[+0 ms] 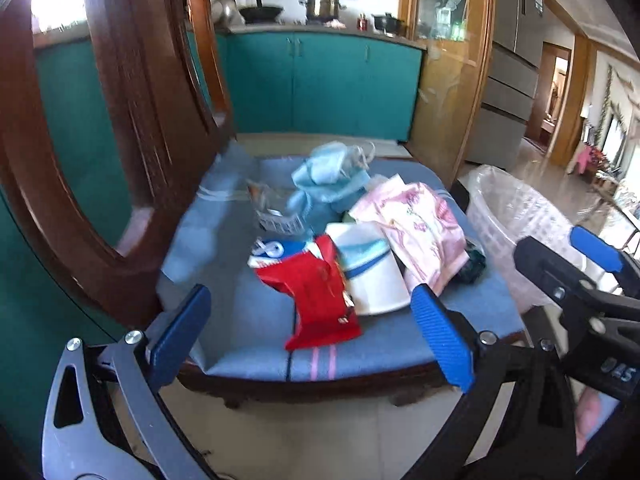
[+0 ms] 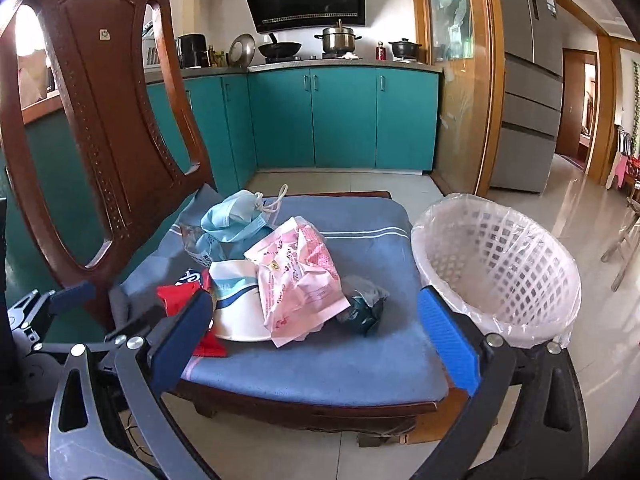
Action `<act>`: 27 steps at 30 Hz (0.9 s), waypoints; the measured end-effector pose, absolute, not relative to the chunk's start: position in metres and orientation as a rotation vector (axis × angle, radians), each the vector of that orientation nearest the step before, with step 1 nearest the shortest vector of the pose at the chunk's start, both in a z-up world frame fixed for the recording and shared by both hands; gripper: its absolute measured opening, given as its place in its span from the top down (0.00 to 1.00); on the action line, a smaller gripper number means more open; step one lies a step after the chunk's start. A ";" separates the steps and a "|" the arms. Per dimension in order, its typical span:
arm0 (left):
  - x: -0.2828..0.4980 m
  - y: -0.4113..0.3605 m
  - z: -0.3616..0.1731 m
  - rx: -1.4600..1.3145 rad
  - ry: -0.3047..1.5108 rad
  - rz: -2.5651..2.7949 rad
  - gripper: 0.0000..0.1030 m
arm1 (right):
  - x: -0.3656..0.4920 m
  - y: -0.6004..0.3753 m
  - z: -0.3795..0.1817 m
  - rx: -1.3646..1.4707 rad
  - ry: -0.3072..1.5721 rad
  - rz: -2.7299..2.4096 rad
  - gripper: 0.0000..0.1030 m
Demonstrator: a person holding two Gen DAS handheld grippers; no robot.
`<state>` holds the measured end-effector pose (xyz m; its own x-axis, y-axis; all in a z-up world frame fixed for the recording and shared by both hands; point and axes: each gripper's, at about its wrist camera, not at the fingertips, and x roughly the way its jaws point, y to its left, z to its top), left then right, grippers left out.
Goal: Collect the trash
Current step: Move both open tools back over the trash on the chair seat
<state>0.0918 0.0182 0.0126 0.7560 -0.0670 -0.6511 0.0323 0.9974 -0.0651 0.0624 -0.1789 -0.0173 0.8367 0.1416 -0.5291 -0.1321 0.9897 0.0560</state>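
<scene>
Trash lies on a blue chair cushion: a red wrapper, a white paper cup, a pink bag, a blue face mask and a dark green crumpled wrapper. A white basket with a plastic liner stands right of the chair. My left gripper is open and empty before the red wrapper. My right gripper is open and empty before the cushion; it also shows in the left wrist view.
The wooden chair back rises at the left. Teal kitchen cabinets stand behind, with pots on the counter. A glass door and a grey fridge are at the right. The floor is light tile.
</scene>
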 end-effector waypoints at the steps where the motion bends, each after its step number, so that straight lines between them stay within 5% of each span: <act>1: 0.091 0.020 0.011 -0.057 0.721 -0.059 0.03 | 0.065 -0.178 -0.018 0.023 0.564 0.148 0.03; 27: 0.104 0.023 0.000 -0.075 0.762 -0.052 0.03 | 0.079 -0.200 -0.021 0.066 0.581 0.174 0.03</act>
